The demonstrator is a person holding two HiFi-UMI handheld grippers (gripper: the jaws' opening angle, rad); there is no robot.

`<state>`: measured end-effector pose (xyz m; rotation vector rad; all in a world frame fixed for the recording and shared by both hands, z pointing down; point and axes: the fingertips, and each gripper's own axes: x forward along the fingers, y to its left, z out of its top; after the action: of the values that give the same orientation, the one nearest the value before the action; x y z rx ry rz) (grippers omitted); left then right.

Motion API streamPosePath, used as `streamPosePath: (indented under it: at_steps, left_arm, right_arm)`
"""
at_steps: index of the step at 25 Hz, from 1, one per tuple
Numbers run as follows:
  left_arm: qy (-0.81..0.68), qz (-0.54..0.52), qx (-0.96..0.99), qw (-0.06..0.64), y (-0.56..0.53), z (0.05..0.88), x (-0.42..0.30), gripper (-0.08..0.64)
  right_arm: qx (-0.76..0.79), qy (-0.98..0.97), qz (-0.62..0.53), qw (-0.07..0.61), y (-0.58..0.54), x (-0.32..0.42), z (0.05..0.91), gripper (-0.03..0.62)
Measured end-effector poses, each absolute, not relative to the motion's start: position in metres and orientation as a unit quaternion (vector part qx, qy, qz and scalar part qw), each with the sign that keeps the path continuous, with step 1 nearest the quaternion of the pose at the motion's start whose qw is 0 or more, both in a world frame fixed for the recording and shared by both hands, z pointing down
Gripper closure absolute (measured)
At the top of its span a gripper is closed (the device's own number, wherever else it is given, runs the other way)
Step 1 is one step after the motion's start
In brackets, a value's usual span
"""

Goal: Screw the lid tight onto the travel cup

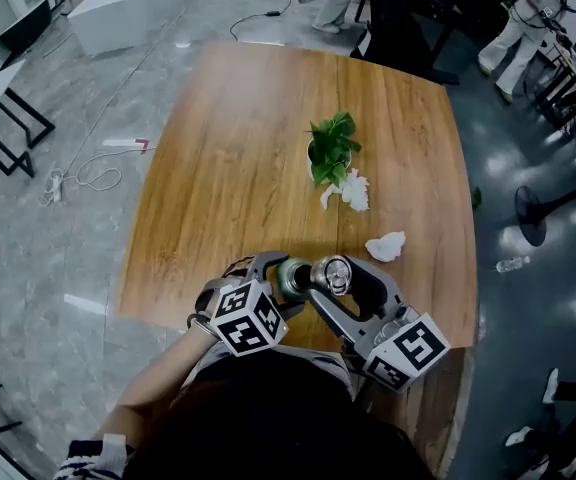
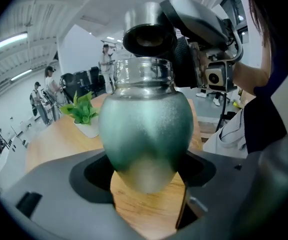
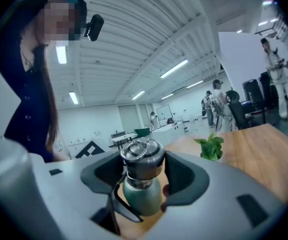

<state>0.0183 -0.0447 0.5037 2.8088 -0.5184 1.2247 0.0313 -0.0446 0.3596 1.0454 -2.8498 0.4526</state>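
Because the rigid travel cup (image 2: 146,129) looks slick, its body is clamped in the left gripper (image 2: 146,176) jaws, its lid (image 3: 142,158) in the right gripper (image 3: 143,176) jaws.

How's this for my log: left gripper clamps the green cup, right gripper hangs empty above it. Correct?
No. The right gripper is not empty: the right gripper view shows it shut on the steel lid. The left gripper does clamp the green cup below.
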Motion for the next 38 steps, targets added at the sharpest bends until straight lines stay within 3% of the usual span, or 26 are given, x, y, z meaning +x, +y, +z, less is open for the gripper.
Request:
streamPosePath:
  at_steps: [8,22,30,38]
  left_arm:
    - [-0.148,0.398,0.905,0.008,-0.037,0.501,0.025,0.176]
    - [-0.140,0.388,0.911,0.008,-0.037,0.494,0.030,0.175]
    - [-0.040,0.367,0.929,0.000,-0.022,0.487,0.033,0.176]
    - [-0.150,0.377,0.914,0.019,-0.050,0.483,0.033,0.176]
  right_arm:
    - [0.325,-0.932,0.132,0.090,-0.039,0.018,0.376,0.325]
    - [0.293,-0.940,0.146,0.093,-0.034,0.013,0.380,0.325]
    - [0.214,-0.963,0.133,0.094,-0.024,0.007,0.368,0.325]
    - [0.327,-0.936,0.118,0.063,-0.048,0.010,0.362,0.325]
